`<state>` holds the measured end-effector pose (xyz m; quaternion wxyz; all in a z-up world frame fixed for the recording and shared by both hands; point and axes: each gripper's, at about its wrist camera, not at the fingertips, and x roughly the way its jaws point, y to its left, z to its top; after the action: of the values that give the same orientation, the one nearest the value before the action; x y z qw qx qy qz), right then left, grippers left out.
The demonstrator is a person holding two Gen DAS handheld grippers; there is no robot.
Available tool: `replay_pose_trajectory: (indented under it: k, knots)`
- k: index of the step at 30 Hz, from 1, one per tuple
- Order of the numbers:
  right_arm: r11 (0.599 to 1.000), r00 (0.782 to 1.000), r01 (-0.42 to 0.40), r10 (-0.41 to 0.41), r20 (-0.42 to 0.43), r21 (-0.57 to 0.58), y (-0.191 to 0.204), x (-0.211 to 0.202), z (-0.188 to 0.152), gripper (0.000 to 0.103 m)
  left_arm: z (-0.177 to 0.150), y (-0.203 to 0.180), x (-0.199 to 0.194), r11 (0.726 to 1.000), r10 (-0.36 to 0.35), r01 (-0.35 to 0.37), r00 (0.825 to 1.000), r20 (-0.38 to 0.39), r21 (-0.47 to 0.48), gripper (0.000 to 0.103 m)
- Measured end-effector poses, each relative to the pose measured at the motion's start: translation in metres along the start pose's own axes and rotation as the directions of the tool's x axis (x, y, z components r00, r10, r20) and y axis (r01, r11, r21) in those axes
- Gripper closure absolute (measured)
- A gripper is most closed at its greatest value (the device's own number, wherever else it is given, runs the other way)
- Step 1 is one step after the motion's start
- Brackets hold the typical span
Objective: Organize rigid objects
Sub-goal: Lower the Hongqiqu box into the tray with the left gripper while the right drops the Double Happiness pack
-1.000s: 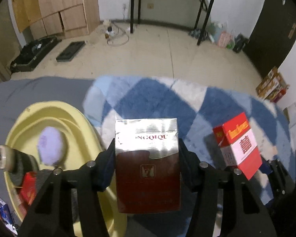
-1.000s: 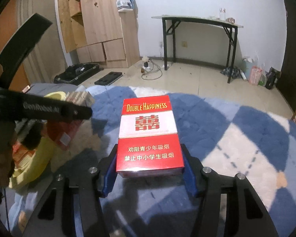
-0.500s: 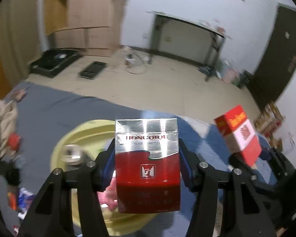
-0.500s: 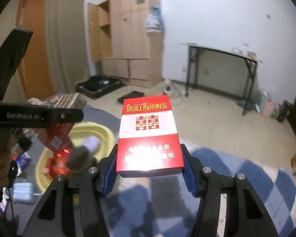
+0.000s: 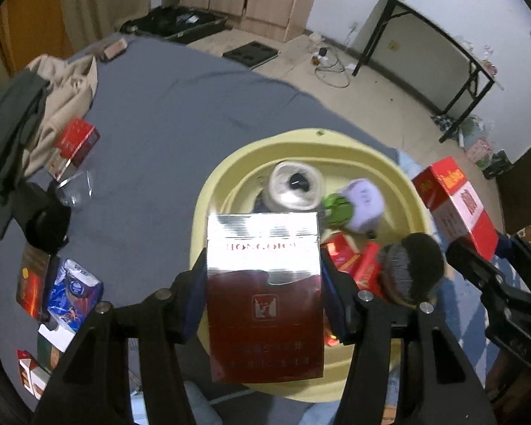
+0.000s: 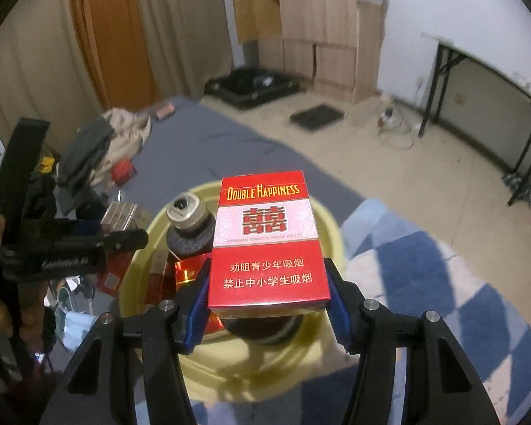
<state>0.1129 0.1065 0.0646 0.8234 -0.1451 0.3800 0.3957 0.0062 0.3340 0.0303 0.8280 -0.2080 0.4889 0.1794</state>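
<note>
My left gripper (image 5: pixel 263 290) is shut on a silver and dark red cigarette pack (image 5: pixel 263 304), held above the near rim of a yellow basin (image 5: pixel 301 141). My right gripper (image 6: pixel 267 295) is shut on a red Double Happiness cigarette pack (image 6: pixel 267 244), also over the yellow basin (image 6: pixel 322 219). In the left wrist view that red pack (image 5: pixel 456 205) and the right gripper show at the right edge. Inside the basin lie a white roll (image 5: pixel 295 186), a lilac puff (image 5: pixel 363 203), a dark brush (image 5: pixel 410 265) and red packs (image 5: pixel 357 262).
The basin sits on a grey sheet (image 5: pixel 166 113) next to a blue and white checked blanket (image 6: pixel 424 276). Clothes (image 5: pixel 35 99), a red box (image 5: pixel 76 141) and several small packets (image 5: pixel 70 294) lie at the left. A black folding table (image 5: pixel 442 56) stands by the wall.
Both grippers have swung left from over the checked blanket to above the yellow basin, each still holding its pack. The views have rolled, and the grey sheet and clothes have come into sight.
</note>
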Motion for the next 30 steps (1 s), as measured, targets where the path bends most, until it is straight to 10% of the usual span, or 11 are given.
replay_pose_trajectory:
  k: [14,17,21,30]
  knots:
    - [0.999,0.989,0.035,-0.04,-0.144,-0.033,0.009,0.103,0.041,0.047,0.002,0.009,0.04,0.994,-0.078,0.075,0.996,-0.044,-0.079,0.045]
    - [0.999,0.989,0.03,-0.033,-0.142,-0.029,0.012,0.112,0.038,0.046,0.005,0.009,0.039,0.991,-0.094,0.09,0.995,-0.035,-0.097,0.032]
    - [0.999,0.996,0.017,-0.02,-0.086,-0.033,0.011,0.096,0.032,0.023,0.009,0.009,0.019,0.992,-0.092,0.095,0.995,0.044,-0.088,0.0]
    - [1.0,0.994,-0.002,0.002,0.109,-0.003,-0.023,0.015,0.009,0.0,0.007,-0.007,-0.032,0.99,-0.057,0.08,0.98,0.191,-0.117,0.0]
